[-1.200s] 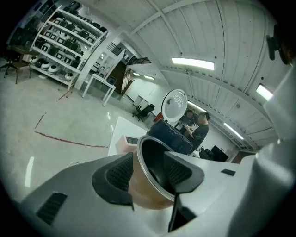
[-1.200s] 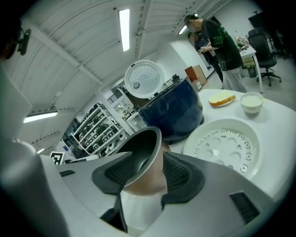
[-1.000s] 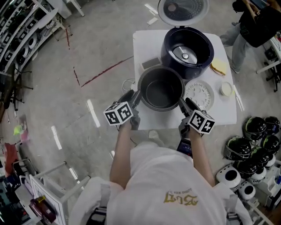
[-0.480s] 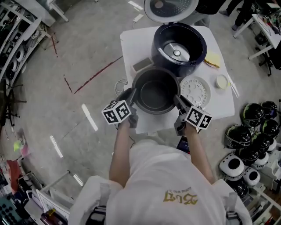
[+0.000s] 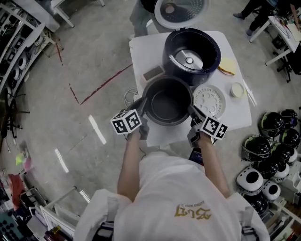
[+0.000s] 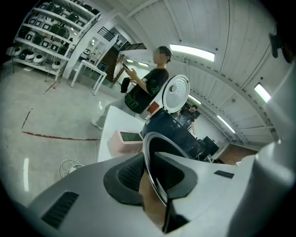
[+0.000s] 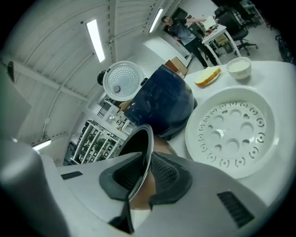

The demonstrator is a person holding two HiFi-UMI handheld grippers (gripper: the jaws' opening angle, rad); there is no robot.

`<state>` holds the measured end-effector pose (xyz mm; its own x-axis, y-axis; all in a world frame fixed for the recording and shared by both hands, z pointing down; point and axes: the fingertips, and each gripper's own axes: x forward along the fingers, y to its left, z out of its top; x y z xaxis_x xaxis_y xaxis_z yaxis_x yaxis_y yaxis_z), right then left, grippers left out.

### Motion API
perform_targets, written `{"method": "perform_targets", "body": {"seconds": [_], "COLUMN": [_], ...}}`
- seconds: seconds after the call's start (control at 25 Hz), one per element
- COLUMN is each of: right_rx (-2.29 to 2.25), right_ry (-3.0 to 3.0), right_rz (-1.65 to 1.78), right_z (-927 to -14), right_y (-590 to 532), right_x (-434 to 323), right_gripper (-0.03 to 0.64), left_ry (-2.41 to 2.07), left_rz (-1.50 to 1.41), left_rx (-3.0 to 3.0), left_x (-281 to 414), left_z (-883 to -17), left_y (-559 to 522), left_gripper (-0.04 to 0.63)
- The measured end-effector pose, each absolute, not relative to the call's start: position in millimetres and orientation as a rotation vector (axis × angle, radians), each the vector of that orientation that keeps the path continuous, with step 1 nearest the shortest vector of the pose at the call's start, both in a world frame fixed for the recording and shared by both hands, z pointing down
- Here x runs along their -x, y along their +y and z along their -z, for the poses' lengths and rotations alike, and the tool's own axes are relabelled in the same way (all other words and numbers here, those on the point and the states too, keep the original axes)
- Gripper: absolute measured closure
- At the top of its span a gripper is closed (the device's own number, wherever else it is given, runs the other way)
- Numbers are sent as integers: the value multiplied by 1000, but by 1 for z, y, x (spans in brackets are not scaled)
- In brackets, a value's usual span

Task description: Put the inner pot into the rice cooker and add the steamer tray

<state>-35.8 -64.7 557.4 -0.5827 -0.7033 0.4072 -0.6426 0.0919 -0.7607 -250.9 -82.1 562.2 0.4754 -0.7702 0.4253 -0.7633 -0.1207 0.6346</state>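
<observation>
Left gripper [image 6: 152, 181]: its jaws have just been closing and now pinch the left rim of the inner pot [image 5: 167, 101], one pad inside the wall and one outside.
Right gripper [image 7: 144, 179]: its jaws have also just been closing and are now clamped on the pot's right rim.
Inner pot: over the near half of the white table [image 5: 140, 49], between the two grippers and just in front of the rice cooker [image 5: 192, 51], not in it. Its base is hidden, so I cannot tell whether it rests on the table or hangs.
Cooker mouth: open, with the lid [image 5: 181, 9] swung up and back.
Steamer tray [image 5: 210, 100]: flat on the table, just right of the pot and near the right gripper.
Edges: the table's near edge lies under both grippers.
Open room: bare floor to the left of the table.
Materials: the pot is dark and round with a thin bright rim. The tray is a white disc pierced with holes. The cooker is glossy dark blue. The pads [image 6: 130, 172] are black and ribbed.
</observation>
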Motion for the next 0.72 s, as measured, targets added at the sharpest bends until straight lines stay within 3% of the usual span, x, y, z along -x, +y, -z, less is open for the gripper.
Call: {"method": "perform_targets", "body": {"seconds": [0.72], "right_rx": [1344], "right_ry": [2400], "right_rz": [1431], "right_z": [-529], "right_y": [-56], "right_x": [38], "right_gripper": [549], "left_ry": [-1328], "left_rz": [119], "left_rx": [-1891], "left_x": [254], "left_z": [-533], "left_y": [-68], "left_gripper": [517]}}
